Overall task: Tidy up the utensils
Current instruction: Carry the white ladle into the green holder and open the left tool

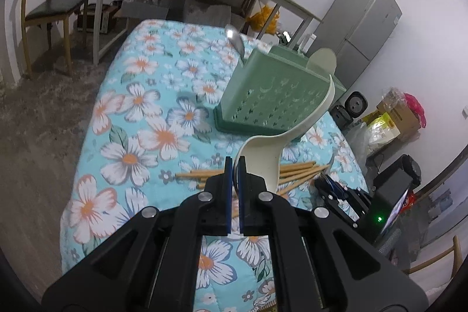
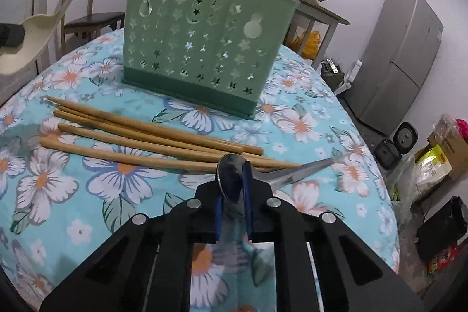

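Your holder (image 2: 201, 54), the green perforated one, stands upright on the floral cloth (image 2: 122, 174) with a metal spoon (image 1: 235, 41) leaning out of its far end and a pale rounded utensil (image 1: 321, 60) poking above its rim; those two count as done, as far as the views show. What sits in the other compartments you cannot tell from here.

Left to sort: the chopsticks (image 2: 152, 139), lying loose in a rough bundle on the cloth just in front of the holder, untouched.

Your left gripper (image 1: 235, 163) is clenched on the bowl rim of the cream ladle (image 1: 289, 133), which hangs above the chopsticks with its curved handle rising beside the holder. Your right gripper (image 2: 235, 180) has its pads pressing on the bowl of a steel spoon (image 2: 280, 176); the handle points right, and it lies against the near ends of the chopsticks.

Judging by that, you are roughly midway.

In the way: the ladle's long handle could knock the holder as you swing it in, and lifting the steel spoon may scatter the chopsticks.
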A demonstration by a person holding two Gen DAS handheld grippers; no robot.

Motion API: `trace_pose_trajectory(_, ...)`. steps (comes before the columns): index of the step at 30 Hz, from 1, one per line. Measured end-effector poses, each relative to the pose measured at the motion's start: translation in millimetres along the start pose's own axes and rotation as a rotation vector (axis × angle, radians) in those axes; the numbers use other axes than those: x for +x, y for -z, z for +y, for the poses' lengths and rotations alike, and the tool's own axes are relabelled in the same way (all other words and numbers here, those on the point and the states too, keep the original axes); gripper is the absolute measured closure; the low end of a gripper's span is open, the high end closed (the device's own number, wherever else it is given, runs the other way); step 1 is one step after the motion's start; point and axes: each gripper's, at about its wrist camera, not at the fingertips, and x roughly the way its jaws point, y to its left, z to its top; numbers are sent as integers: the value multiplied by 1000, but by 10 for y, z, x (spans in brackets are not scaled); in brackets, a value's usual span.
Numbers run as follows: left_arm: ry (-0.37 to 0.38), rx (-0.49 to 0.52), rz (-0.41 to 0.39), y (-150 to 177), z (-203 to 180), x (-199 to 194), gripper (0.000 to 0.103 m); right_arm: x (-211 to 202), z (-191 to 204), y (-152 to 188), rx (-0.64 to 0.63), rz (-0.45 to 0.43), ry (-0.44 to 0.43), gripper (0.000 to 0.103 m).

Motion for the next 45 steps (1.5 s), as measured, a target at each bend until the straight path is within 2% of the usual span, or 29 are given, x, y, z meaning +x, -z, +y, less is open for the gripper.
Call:
trace_pose_trajectory(3,-10,27,-28,-96,-38,-109,101,-124,-99,-34,10,-7,-5,95)
trace_pose_trajectory(8,-34,79,-72,-330,-116,-266,101,-329,-428,-158,110,-16,-52,98)
trace_pose_trajectory(12,-91,177,-96,-509,-220,-342,101,-441,-684,-258,201,-21,-98,99)
trace_pose_trajectory(15,-156,279,-86,-631,-302,-355,101,-470,-790,-300,229,-32,-97,100)
trace_pose_trajectory(21,-397,661,-73,-868,-598,-287,100,-448,-866,-289,267,-37,-118,100)
trace_pose_trajectory(27,-554,958,-22,-972,-814,-38,101,-453,-921,-249,300,-39,-139,99)
trace_pose_trajectory(33,-664,1189,26,-1021,-992,217,101,-489,-984,-248,317,-50,-140,100)
trace_pose_trajectory(39,-743,1396,68,-943,-1093,439,101,-477,-1007,-235,326,-51,-144,100)
trace_pose_trajectory(45,-687,1379,105,-1030,-1241,581,97,-436,-992,-228,328,-47,-154,99)
